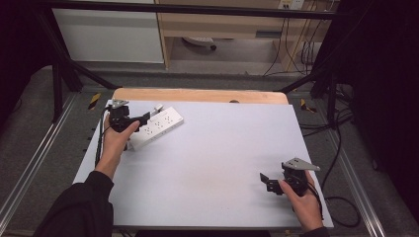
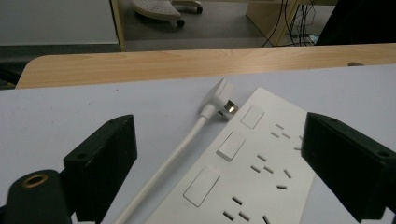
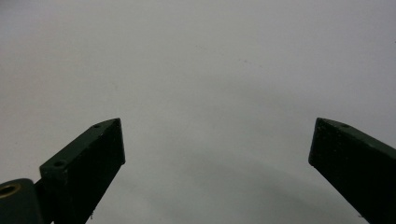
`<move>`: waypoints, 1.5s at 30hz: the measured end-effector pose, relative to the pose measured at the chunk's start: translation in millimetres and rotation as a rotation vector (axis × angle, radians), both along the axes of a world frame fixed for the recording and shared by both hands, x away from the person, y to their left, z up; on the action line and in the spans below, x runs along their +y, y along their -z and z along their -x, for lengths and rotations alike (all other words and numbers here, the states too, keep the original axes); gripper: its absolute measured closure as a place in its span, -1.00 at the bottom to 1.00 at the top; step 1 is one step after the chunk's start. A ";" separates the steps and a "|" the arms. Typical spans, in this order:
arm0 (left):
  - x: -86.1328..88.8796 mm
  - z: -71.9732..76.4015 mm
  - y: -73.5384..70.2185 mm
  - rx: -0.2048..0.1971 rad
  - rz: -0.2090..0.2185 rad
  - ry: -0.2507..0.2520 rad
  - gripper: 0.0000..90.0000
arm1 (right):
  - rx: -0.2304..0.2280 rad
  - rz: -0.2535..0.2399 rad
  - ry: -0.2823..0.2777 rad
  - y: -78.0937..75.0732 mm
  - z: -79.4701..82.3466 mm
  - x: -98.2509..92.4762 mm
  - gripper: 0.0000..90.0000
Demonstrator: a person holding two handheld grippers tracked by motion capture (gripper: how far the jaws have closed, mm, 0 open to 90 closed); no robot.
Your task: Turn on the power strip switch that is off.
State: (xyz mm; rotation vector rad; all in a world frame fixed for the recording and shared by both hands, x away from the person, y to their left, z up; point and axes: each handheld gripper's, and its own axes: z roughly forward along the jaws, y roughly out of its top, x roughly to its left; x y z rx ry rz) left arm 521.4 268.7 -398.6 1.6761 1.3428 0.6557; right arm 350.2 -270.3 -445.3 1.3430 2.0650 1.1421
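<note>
While resting near the front right corner of the pale grey table top (image 1: 212, 163), the right gripper (image 1: 267, 181) is spreading its jaws wide over bare surface. Near the far left corner, the left gripper (image 1: 146, 118) is gaping wide around the white rectangular plastic power strip (image 1: 157, 127), whose white plug (image 2: 223, 96) is lying beside it.

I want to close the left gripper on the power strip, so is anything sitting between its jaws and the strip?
Nothing visible does. The left gripper, jaws open, sits right over the power strip. Only the strip's own white cable and angled plug lie along its left edge, between the jaws.
</note>
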 end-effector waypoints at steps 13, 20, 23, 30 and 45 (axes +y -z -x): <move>-5.8 -6.4 8.7 0.054 -0.004 0.006 -0.54 | 0.004 0.006 -0.002 -0.7 -0.2 -2.1 -0.91; -9.2 -8.3 10.4 0.066 -0.017 0.018 -0.26 | 0.003 0.003 0.000 -0.8 -0.7 -1.9 -0.91; -10.6 -8.0 10.3 0.056 -0.033 0.030 -0.09 | 0.005 0.012 -0.008 0.2 -1.3 -1.1 -0.91; -12.2 -8.4 11.4 0.064 -0.025 0.041 0.21 | 0.005 0.013 -0.013 0.1 -1.3 -0.1 -0.91; -6.8 -10.5 14.5 0.079 -0.021 0.035 0.81 | 0.004 0.006 -0.016 -0.9 -1.2 -1.3 -0.89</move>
